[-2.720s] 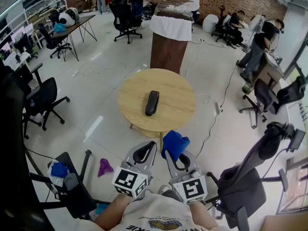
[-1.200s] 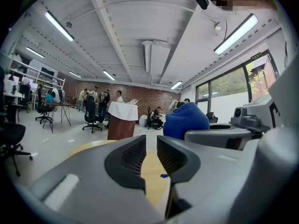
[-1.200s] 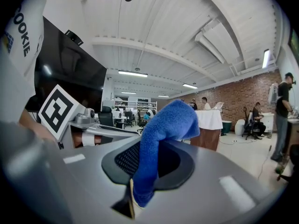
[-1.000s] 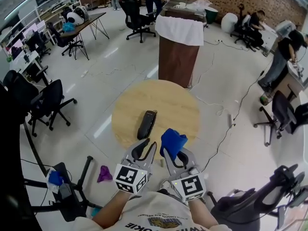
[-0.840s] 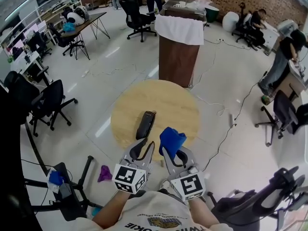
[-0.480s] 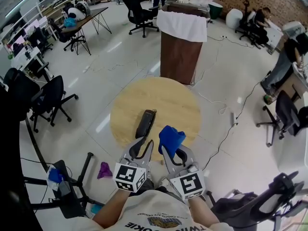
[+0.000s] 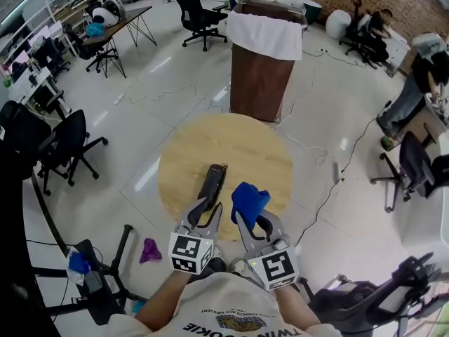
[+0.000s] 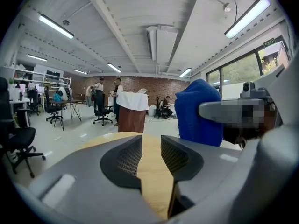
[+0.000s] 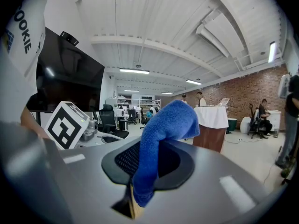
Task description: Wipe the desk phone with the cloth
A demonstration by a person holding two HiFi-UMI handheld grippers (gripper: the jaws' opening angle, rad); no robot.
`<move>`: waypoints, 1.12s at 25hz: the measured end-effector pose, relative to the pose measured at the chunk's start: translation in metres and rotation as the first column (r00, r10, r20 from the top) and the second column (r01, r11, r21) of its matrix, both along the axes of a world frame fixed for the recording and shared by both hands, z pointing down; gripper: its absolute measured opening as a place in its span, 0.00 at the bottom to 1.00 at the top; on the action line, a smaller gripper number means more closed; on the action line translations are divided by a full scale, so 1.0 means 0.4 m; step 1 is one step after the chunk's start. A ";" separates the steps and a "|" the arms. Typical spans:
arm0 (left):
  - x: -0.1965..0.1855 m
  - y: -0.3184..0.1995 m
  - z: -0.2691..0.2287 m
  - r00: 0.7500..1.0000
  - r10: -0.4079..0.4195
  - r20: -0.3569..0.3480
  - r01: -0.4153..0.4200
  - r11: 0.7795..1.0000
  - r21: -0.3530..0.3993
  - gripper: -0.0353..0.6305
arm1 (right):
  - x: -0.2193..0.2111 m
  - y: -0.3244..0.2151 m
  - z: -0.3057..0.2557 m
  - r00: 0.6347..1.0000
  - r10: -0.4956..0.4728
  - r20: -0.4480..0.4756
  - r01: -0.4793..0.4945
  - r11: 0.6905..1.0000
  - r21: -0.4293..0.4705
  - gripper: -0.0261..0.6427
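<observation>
- Head view: the desk phone point(image 7: 211, 182) lies on the near half of the round wooden table point(image 7: 259, 142), just ahead of the left gripper point(image 7: 205, 206).
- Long axis: it runs away from the person, the far end leaning slightly right. Which end is the earpiece cannot be told.
- Left gripper: the jaws stand partly apart and have just been opening. Only table top shows between them.
- Right gripper point(image 7: 250, 215): clamped on the blue cloth point(image 7: 249, 197), which is bunched above the jaws.
- Risk: unbraced, the phone would probably slide or spin under a sideways wipe. The cloth, pinched by one fold, could drag free.
</observation>
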State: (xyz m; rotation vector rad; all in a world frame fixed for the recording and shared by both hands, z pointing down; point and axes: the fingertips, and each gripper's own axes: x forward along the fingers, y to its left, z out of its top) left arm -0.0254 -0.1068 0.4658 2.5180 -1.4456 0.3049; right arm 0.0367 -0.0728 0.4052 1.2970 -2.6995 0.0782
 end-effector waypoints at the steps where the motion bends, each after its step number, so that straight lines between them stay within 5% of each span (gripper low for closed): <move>1: -0.005 -0.008 0.014 1.000 -0.001 0.010 0.001 1.000 -0.012 0.23 | -0.003 -0.007 0.004 1.000 0.001 -0.001 -0.001 1.000 -0.002 0.13; 11: -0.060 -0.109 0.190 0.994 0.011 0.113 0.008 0.986 -0.165 0.31 | -0.034 -0.068 0.038 1.000 0.018 -0.019 -0.019 0.999 -0.036 0.13; 20: -0.082 -0.195 0.389 0.962 0.087 0.259 0.006 0.941 -0.339 0.37 | -0.036 -0.117 0.069 0.998 0.049 -0.029 -0.050 0.997 -0.064 0.13; 28: -0.075 -0.230 0.463 0.922 0.136 0.362 0.032 0.907 -0.421 0.41 | -0.021 -0.152 0.084 0.997 0.068 -0.033 -0.070 0.995 -0.076 0.13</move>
